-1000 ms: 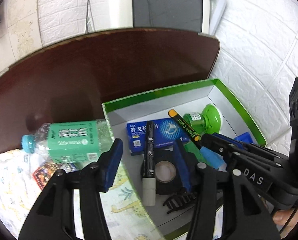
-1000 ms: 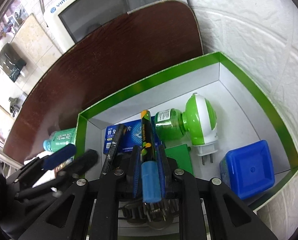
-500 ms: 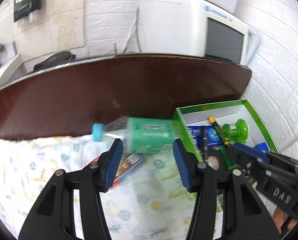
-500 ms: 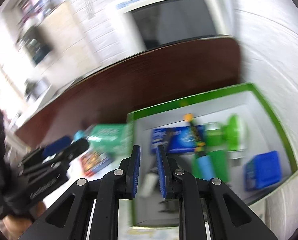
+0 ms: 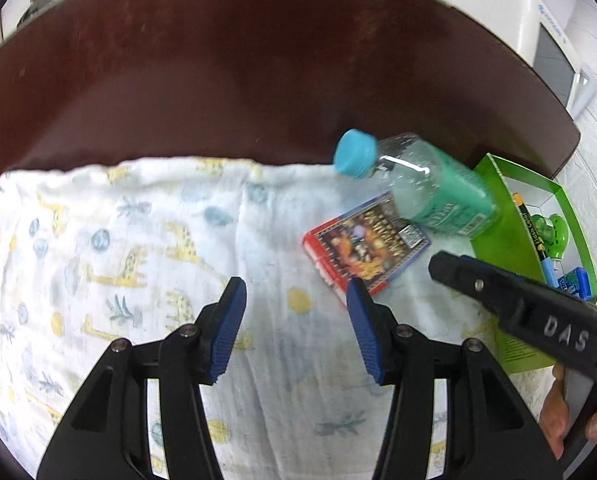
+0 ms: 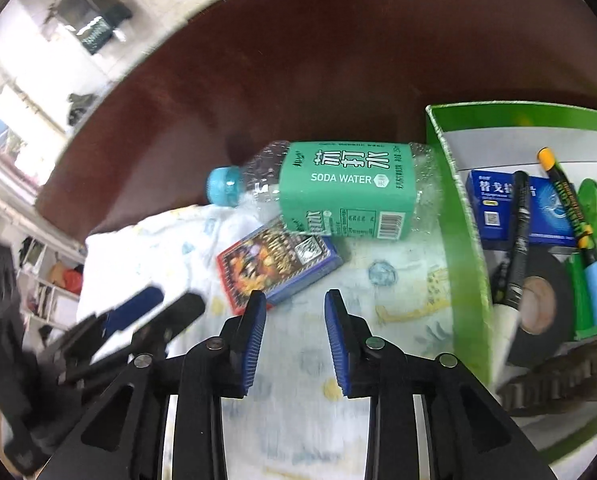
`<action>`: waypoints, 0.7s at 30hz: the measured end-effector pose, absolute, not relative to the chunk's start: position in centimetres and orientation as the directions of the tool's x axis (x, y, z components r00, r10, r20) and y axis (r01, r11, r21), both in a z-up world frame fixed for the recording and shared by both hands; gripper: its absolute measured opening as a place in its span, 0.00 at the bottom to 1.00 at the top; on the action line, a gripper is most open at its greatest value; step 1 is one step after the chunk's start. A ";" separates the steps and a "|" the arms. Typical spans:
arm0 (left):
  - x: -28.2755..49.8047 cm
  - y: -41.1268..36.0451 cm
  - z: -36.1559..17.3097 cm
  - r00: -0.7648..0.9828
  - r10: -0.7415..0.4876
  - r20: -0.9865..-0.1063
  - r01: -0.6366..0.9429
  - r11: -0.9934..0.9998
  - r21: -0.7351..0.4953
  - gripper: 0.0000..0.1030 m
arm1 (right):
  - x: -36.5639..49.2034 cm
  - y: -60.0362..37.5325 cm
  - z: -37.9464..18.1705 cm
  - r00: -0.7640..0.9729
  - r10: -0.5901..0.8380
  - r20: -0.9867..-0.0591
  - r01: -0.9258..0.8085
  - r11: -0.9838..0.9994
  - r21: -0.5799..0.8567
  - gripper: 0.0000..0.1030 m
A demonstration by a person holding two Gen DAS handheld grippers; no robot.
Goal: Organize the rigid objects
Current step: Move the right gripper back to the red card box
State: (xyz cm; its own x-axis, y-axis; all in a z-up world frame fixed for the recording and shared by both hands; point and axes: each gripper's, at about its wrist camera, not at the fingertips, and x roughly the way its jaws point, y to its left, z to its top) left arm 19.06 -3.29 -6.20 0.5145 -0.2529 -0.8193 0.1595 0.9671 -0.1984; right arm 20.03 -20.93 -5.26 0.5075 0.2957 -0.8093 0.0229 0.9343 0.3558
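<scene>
A soda water bottle (image 6: 338, 192) with a green label and blue cap lies on its side on the patterned cloth (image 6: 298, 360), against the green box (image 6: 462, 216). A colourful card pack (image 6: 278, 266) lies just in front of it. Both also show in the left wrist view: the bottle (image 5: 430, 188) and the pack (image 5: 364, 246). My right gripper (image 6: 294, 308) is open and empty, just short of the pack. My left gripper (image 5: 294, 298) is open and empty over the cloth, left of the pack. The right gripper's fingers (image 5: 498, 284) cross the left wrist view.
The green box holds a blue carton (image 6: 498, 208), a black marker (image 6: 516, 240), a highlighter (image 6: 574, 224), black tape (image 6: 538, 292), a green plug-in device (image 6: 596, 200) and a dark hair clip (image 6: 558, 380). The dark brown table (image 5: 238, 80) lies beyond the cloth.
The right gripper let go of the highlighter, which now lies in the box, then opened wider and swung left toward the card pack. The left gripper also swung left over the cloth.
</scene>
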 end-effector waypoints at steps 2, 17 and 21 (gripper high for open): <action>19.5 -3.1 -6.8 0.502 -0.265 -0.823 0.152 0.964 -0.218 0.49 | 20.9 -20.5 -5.6 0.506 0.267 -0.820 0.050 0.940 0.337 0.31; 23.7 -5.4 -7.2 0.481 -0.328 -0.813 0.175 0.945 -0.277 0.47 | 25.1 -19.1 -8.0 0.514 0.258 -0.818 0.058 0.941 0.334 0.48; 23.7 -4.9 -7.0 0.465 -0.359 -0.809 0.220 0.932 -0.287 0.46 | 25.0 -17.6 -8.2 0.482 0.293 -0.825 -0.004 0.943 0.333 0.48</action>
State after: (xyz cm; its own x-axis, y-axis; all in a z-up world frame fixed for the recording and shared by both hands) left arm 23.68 -4.86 -7.02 0.4649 -0.3592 -0.8092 0.2202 0.9322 -0.2873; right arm 25.03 -17.62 -8.20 0.4824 0.2934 -0.8254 -0.0042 0.9430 0.3327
